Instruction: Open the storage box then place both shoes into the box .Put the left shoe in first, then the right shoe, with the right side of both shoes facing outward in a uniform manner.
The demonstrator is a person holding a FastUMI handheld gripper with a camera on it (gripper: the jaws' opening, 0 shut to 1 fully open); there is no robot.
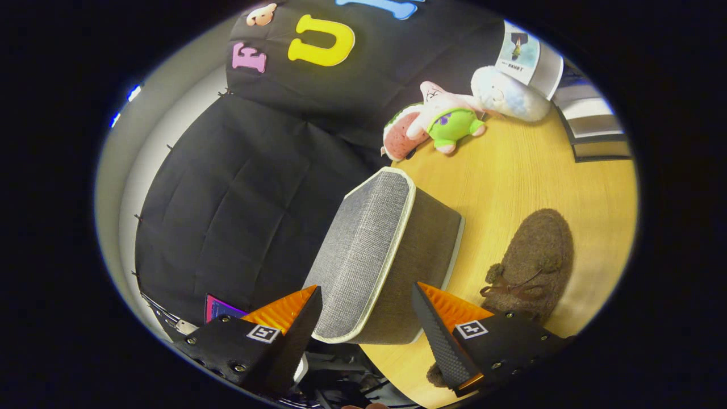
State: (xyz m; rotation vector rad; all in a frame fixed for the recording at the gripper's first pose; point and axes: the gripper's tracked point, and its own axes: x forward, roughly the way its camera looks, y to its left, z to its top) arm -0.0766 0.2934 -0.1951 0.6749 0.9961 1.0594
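We see a broad, light wooden tabletop [511,187] running away beyond the fingers, with the booth's black cloth wall standing along its far edge. On the table, just ahead of the fingers, sits the grey woven-fabric storage box with pale cream piping [380,255]. Its lid is shut, and its near rounded end reaches in between the two fingertips. The view is strongly rolled, so the box appears tipped on its side.

Beside the box, on the same tabletop, lies a brown fuzzy felt shoe with a small bow of cord on its upper [531,264]. It lies close to the box but apart from it, and one end of it passes behind one of the fingers.

At the far end of the table, near the cloth wall, a cluster of soft toys [454,116] lies in a heap: a pink plush figure, a bright green one against it, and a white-and-blue plush just beyond them. A stack of grey and white flat items [593,122] lies at the table's far corner near the toys.

The gripper [366,324] holds its fingers spread wide apart, one on either side of the box's near end, neither one pressing on the fabric.
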